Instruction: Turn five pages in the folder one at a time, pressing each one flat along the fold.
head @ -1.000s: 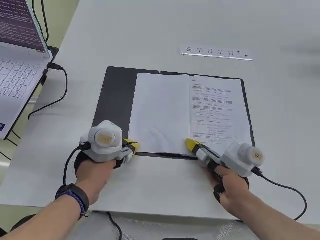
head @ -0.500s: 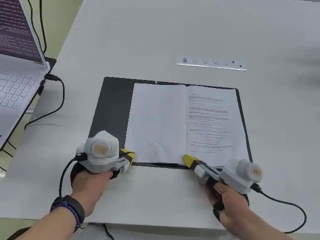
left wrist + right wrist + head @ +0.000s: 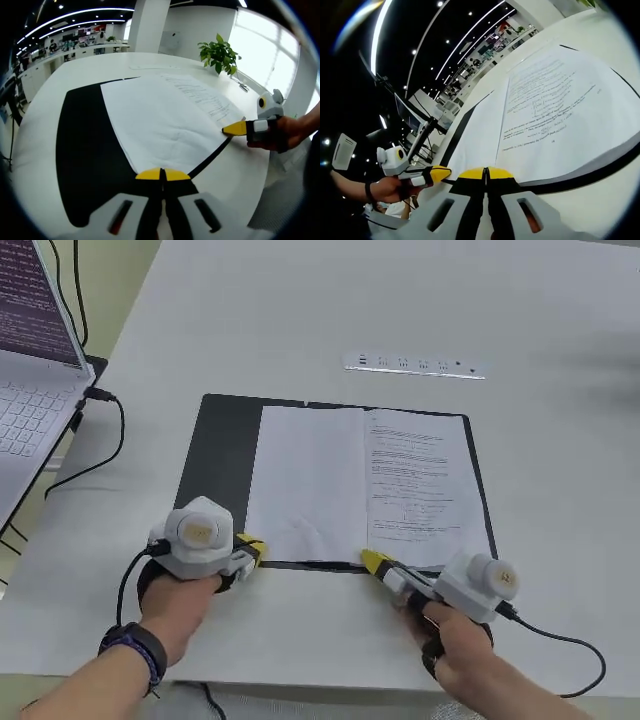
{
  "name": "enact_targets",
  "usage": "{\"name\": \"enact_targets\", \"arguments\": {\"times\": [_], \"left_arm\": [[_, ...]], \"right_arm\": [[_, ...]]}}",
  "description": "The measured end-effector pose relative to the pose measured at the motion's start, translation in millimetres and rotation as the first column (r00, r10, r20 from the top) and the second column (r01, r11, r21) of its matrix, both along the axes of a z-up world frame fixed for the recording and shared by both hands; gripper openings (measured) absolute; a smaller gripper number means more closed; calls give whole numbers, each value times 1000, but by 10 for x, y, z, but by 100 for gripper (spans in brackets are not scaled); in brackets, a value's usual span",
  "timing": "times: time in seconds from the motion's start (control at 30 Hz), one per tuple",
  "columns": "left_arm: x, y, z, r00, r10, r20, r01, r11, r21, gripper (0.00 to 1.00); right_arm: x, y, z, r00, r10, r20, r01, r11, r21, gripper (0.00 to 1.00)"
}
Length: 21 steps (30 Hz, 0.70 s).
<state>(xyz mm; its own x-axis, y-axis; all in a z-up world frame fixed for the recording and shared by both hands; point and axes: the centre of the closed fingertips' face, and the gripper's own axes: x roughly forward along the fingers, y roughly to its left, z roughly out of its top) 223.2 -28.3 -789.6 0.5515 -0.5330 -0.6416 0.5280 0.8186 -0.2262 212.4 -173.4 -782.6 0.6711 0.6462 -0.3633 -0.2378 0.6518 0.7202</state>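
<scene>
Two tongs are counted, one in each hand, and both are seen closed tip to tip with nothing caught between them. The left tongs (image 3: 250, 548) are held low at the near edge of the folder, and the right tongs (image 3: 375, 562) are held at that same edge further along.

One wide white counter (image 3: 300, 310) is spread under everything. A bright open office is glimpsed around it in the gripper views, lit by long ceiling light strips (image 3: 390, 30) and tall windows (image 3: 260, 40).

One laptop (image 3: 30, 390) is parked at the counter's left edge, lid up, with one dark cable (image 3: 110, 440) plugged into its side.

One black folder (image 3: 220, 460) is laid open and flat in the middle of the counter. Two pages are showing: a blank page (image 3: 305, 480) on the left and a printed page (image 3: 415, 480) on the right, meeting at the fold.

One potted plant (image 3: 218, 52) is spotted beyond the far edge in the left gripper view. One slim power strip (image 3: 413, 364) is set into the counter behind the folder.

The left tips are placed over the black cover just beside the blank page's near corner. The right tips are lined up with the near end of the fold.
</scene>
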Motion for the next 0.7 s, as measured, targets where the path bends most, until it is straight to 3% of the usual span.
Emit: {"name": "enact_targets", "arguments": {"times": [0.17,0.33,0.53,0.7], "left_arm": [[-3,-17,4,1000,-7,-4,7,999,35,0],[-58,-42,46,1000,-20,-22,21,999,35,5],[-106,-77,210,1000,-24,1,24,1000,14,12],[-124,-69,329,999,-38,31,38,999,16,19]], "right_arm": [[-5,12,23,999,36,-5,-36,999,-5,0],[6,-4,101,996,89,11,-88,995,-37,2],[12,-99,227,991,123,53,-119,991,-66,11],[-39,-256,290,984,155,86,-144,982,-120,15]]}}
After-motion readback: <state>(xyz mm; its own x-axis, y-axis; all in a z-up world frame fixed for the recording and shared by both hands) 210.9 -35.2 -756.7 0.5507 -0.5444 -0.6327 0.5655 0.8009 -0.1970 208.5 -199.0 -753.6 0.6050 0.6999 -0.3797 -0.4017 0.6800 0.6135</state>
